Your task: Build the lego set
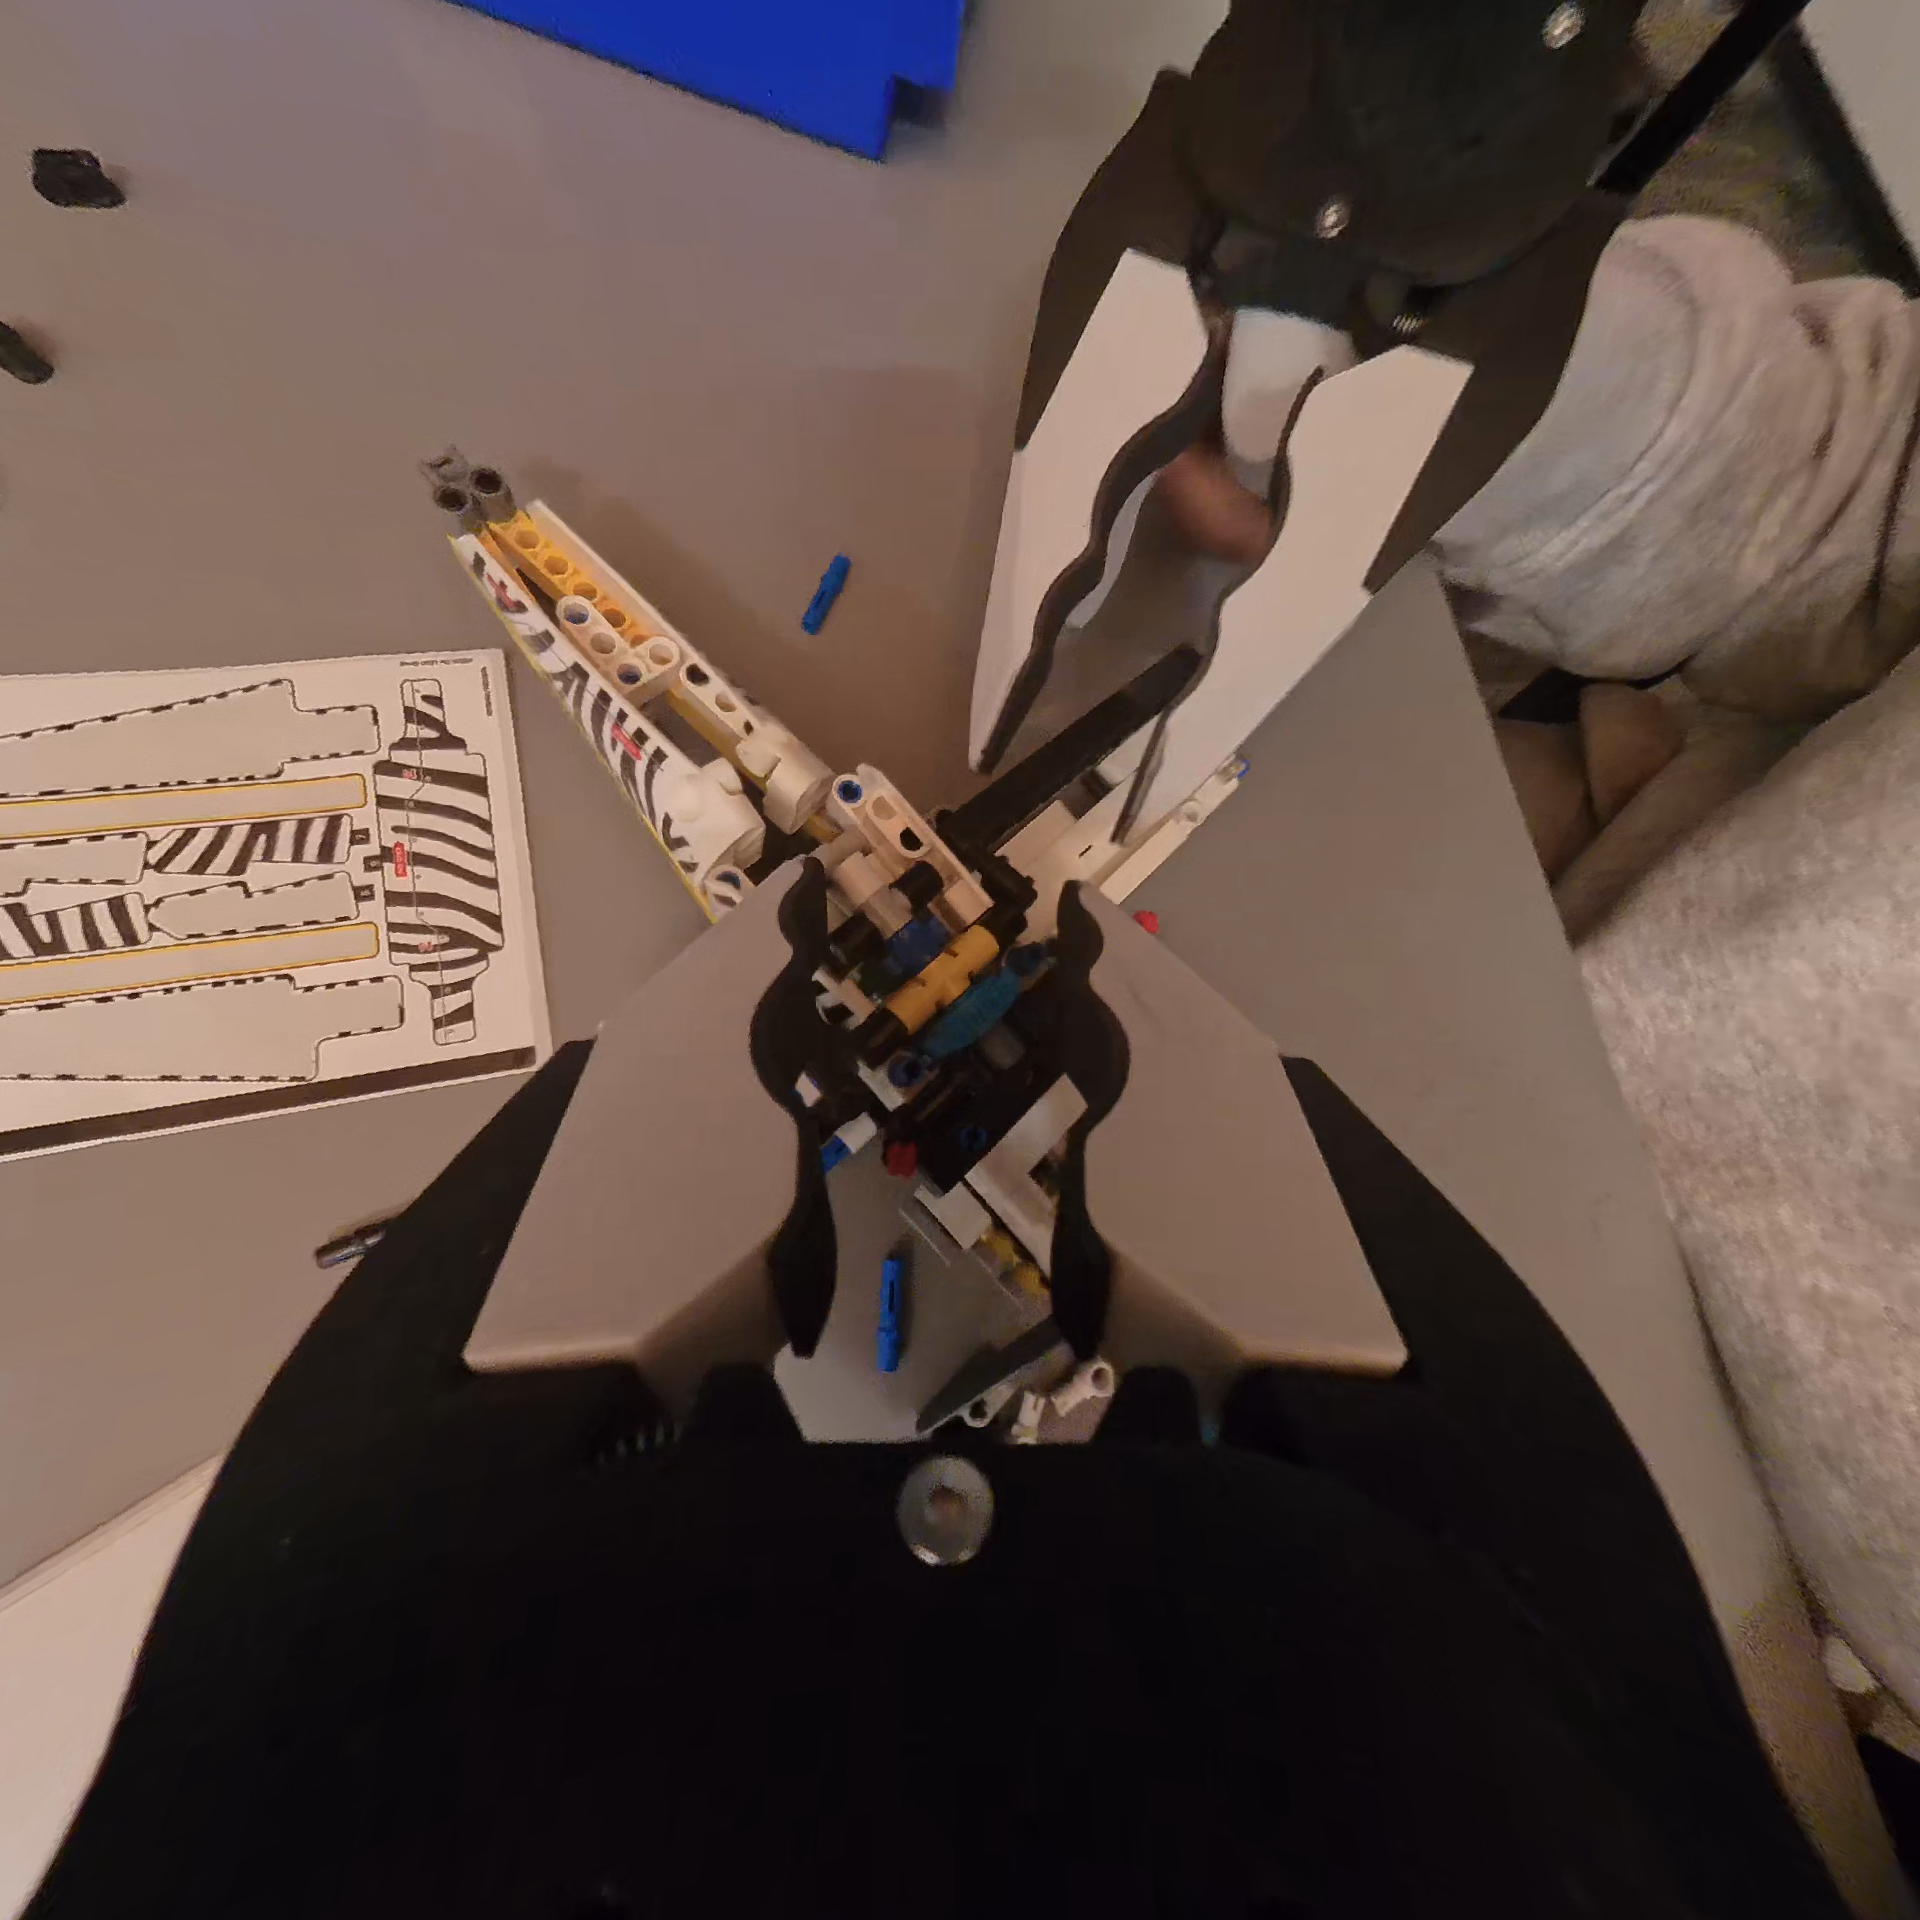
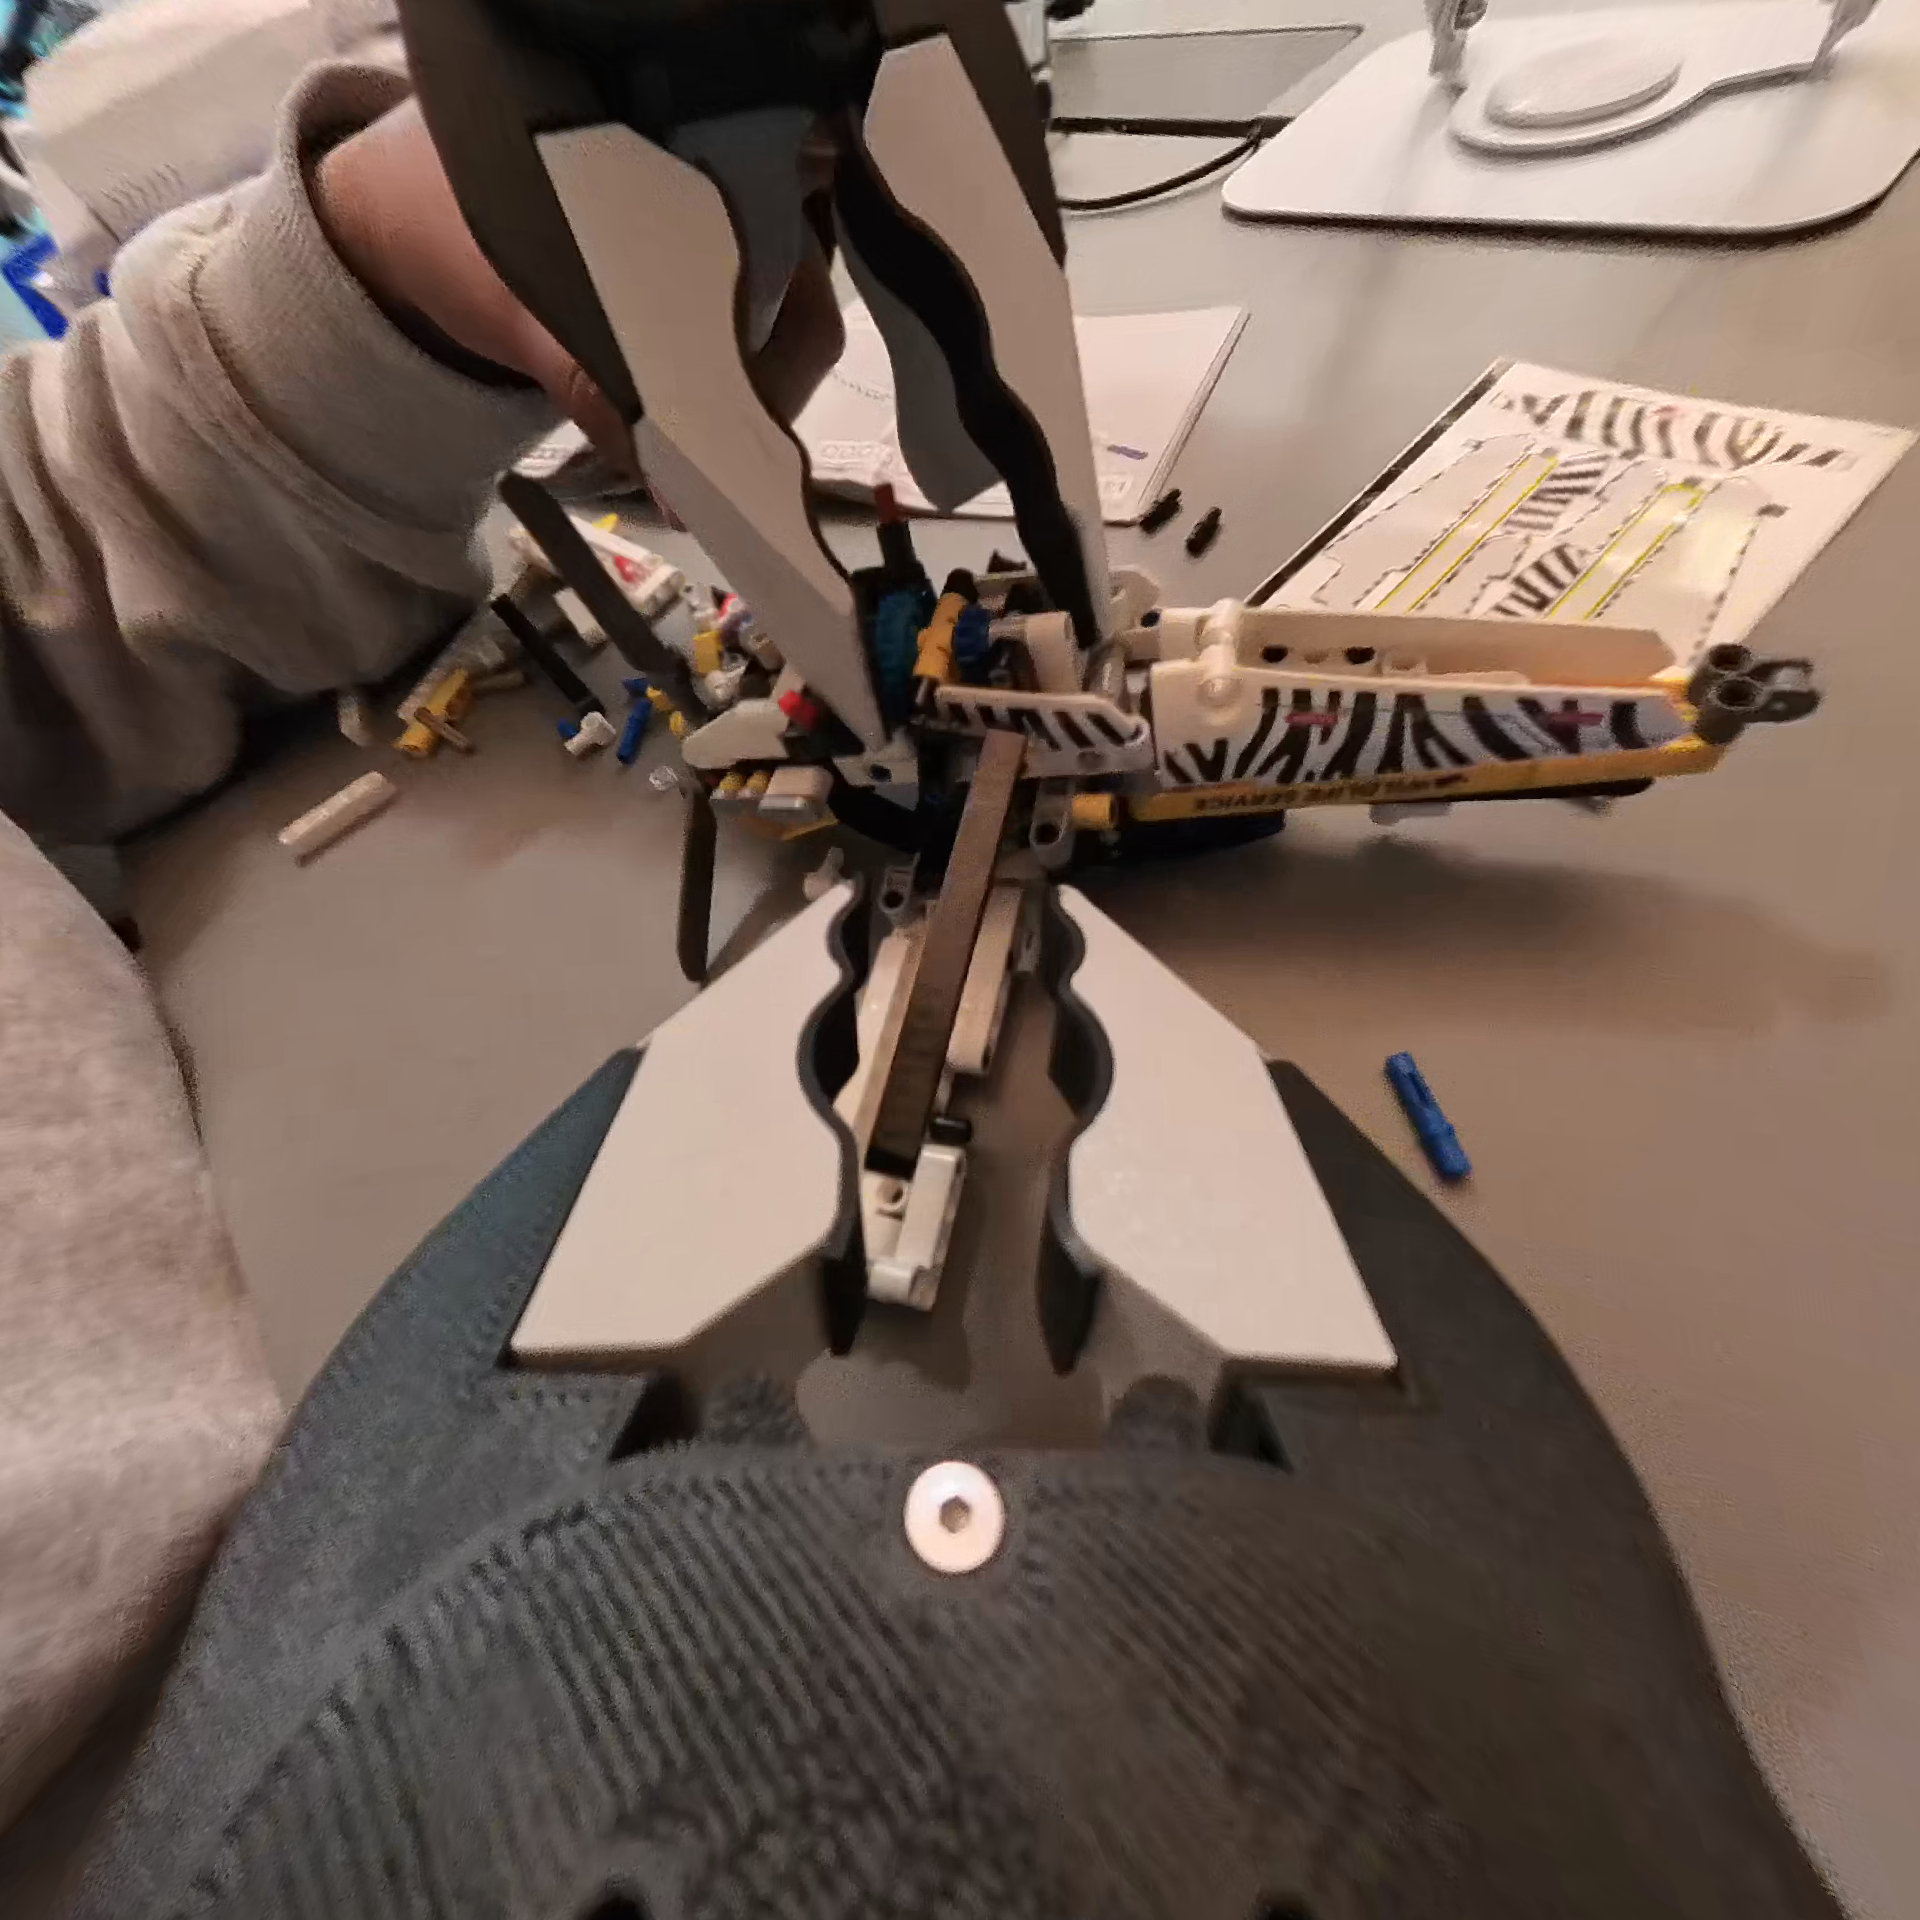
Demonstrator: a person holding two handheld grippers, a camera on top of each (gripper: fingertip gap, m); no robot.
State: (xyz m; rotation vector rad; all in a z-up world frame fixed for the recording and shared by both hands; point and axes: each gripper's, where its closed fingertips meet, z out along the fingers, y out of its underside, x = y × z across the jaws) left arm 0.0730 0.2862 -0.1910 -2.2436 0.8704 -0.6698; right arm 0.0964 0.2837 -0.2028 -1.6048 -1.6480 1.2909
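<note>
A partly built Lego helicopter with a zebra-striped tail boom (image 1: 623,686) lies on the grey table (image 1: 312,416). It also shows in the right wrist view (image 2: 1403,717). My left gripper (image 1: 940,925) comes down from above and is shut on the model's core of black, yellow and teal parts (image 1: 935,987). It shows from the front in the right wrist view (image 2: 977,665). My right gripper (image 2: 956,914) is shut on a white side section (image 2: 914,1195) of the model, with a black rotor blade (image 2: 951,987) lying over it. The right gripper also shows in the left wrist view (image 1: 1060,795).
A zebra sticker sheet (image 1: 260,883) lies left of the model. Loose blue pins (image 1: 826,594) (image 1: 890,1314) lie nearby. Several small parts (image 2: 582,675) sit by the person's sleeve (image 2: 208,468). A booklet (image 2: 1143,395) and a blue box (image 1: 748,62) lie farther off. The table edge (image 1: 1558,935) is close. Left and right tips are no more than a few centimetres apart.
</note>
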